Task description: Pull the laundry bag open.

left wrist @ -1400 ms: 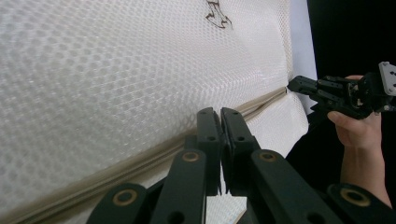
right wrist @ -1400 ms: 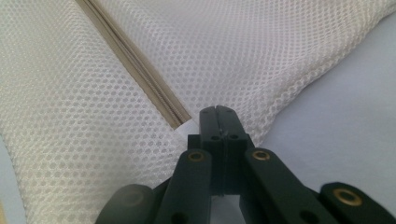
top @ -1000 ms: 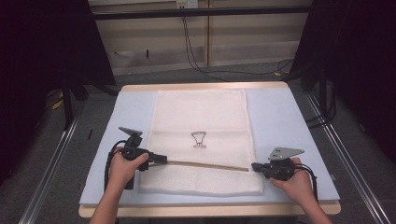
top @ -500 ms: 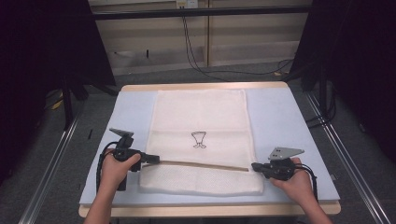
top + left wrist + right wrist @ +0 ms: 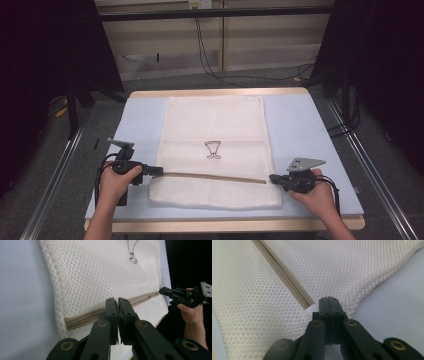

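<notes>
Between our two grippers, the mesh bag [image 5: 215, 145] lies flat; left gripper [image 5: 156, 170] and right gripper [image 5: 274, 178], jaws pressed together, seemingly pinch opposite ends of its zipper [image 5: 215, 176], which looks fully closed.

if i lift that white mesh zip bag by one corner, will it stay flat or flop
The white mesh zip bag would likely flop: it is thin open-weave fabric lying limp and slightly rumpled on the pale blue table cover. It probably weighs little. The tan zipper may stiffen that line a bit.
</notes>
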Demonstrator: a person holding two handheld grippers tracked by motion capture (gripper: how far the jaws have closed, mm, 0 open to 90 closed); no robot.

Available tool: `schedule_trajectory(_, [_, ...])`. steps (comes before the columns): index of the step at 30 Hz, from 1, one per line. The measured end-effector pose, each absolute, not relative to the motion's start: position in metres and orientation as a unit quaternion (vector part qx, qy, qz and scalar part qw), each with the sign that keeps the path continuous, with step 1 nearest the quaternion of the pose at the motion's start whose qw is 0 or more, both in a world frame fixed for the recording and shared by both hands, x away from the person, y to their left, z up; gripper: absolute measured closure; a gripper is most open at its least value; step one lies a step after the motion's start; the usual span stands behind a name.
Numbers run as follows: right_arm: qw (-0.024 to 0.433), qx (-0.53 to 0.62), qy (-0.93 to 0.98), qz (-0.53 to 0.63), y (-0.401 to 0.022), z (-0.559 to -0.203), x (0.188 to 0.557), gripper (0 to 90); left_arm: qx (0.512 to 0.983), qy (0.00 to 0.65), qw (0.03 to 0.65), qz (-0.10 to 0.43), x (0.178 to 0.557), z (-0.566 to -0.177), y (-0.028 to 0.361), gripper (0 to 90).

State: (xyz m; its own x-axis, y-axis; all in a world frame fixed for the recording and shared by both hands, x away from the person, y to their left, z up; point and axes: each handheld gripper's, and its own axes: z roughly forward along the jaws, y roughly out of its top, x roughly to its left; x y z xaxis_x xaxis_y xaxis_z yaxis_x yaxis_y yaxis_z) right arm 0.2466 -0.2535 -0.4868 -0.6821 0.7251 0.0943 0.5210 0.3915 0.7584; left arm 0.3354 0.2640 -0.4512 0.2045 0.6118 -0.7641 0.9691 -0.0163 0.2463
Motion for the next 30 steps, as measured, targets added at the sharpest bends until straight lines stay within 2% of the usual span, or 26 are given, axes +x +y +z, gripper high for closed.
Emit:
schedule_trajectory(12, [0.128,0.377,0.826,0.399,-0.253,-0.486,0.247,90.0,0.669,0.593,0.383,-0.234,0.333,-0.453,0.274,87.3])
schedule_trajectory(13, [0.127,0.377,0.826,0.399,-0.253,-0.486,0.247,90.0,0.679,0.586,0.377,-0.232,0.333,-0.454,0.276,87.4])
schedule_trajectory(30, [0.130,0.376,0.827,0.397,-0.253,-0.486,0.247,90.0,0.662,0.606,0.380,-0.224,0.331,-0.457,0.299,87.3])
